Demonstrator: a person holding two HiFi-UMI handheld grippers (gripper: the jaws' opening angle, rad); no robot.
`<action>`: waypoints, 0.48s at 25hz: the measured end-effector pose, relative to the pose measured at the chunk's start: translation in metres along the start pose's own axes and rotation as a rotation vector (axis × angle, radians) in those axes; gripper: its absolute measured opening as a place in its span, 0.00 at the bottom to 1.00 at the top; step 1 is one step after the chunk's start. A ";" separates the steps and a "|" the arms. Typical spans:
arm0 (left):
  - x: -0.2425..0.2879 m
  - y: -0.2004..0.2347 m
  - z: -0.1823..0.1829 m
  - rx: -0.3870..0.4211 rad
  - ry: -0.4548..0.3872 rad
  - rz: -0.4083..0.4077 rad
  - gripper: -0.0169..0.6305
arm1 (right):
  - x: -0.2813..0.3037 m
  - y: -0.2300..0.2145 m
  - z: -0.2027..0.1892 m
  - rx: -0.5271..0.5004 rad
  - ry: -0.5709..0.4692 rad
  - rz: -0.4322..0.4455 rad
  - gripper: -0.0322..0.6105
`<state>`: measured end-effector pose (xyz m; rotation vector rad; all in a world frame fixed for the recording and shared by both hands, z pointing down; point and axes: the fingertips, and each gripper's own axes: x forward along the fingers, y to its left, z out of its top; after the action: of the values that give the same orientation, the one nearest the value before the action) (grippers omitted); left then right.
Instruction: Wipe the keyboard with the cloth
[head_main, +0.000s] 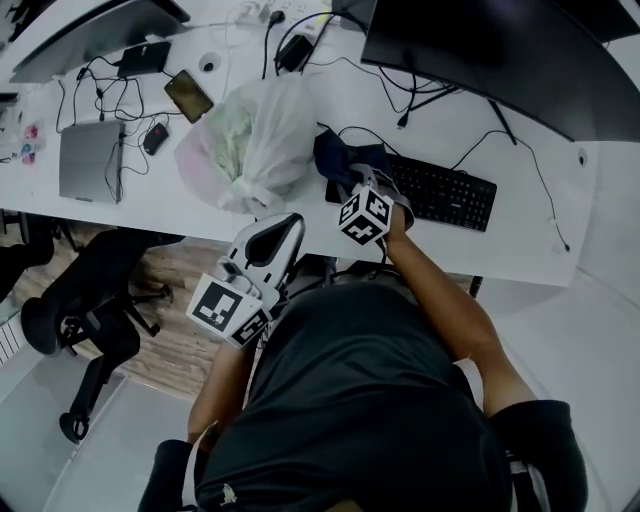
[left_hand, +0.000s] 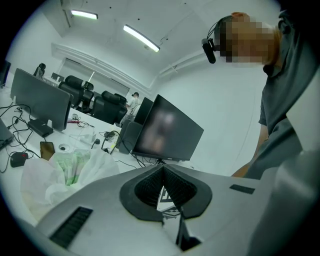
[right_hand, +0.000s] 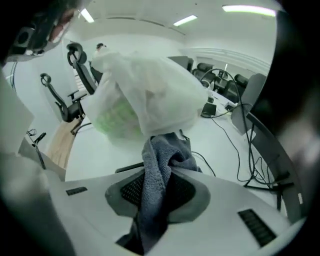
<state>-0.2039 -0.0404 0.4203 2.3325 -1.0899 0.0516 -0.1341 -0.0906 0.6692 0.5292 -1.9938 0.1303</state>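
Grey-blue terry cloth (right_hand: 159, 172) is pinched between the jaws of the right gripper (head_main: 358, 185). The pads close on a bunched fold, and the rest of the cloth spills forward past the tips. In the head view the cloth hangs at the left end of the black keyboard (head_main: 445, 193), over or just above its first keys. No view shows whether it actually touches them.

The keyboard lies on the white desk (head_main: 170, 205) with its long axis running left to right. Its left end sits slightly farther from the person than its right end. Nearly all of its length stretches rightward from the right gripper, which points steeply down at that left end. The coming stroke will probably be a sweep to the right along that axis, keeping the cloth low enough to drag on the keys.

The left gripper (left_hand: 162, 170) has its jaws together with nothing between them. It is held near the person's body, short of the desk edge and well left of the keyboard, so the right hand is much the nearer one.

A bulging white plastic bag (head_main: 255, 130) stands just left of the cloth. A dark monitor (head_main: 500, 50) rises beyond the keyboard. Both are beside the line of the stroke, not in it.
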 end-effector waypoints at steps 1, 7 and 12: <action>-0.003 0.001 0.001 0.000 -0.004 0.007 0.03 | 0.004 -0.001 0.000 0.014 0.002 0.011 0.19; -0.022 0.015 -0.004 -0.024 -0.016 0.055 0.03 | -0.031 -0.070 -0.078 0.235 0.056 -0.124 0.19; -0.027 0.017 -0.006 -0.027 -0.021 0.051 0.03 | -0.080 -0.129 -0.173 0.433 0.172 -0.291 0.19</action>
<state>-0.2335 -0.0275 0.4263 2.2865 -1.1536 0.0315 0.0929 -0.1272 0.6638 1.0426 -1.7015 0.4179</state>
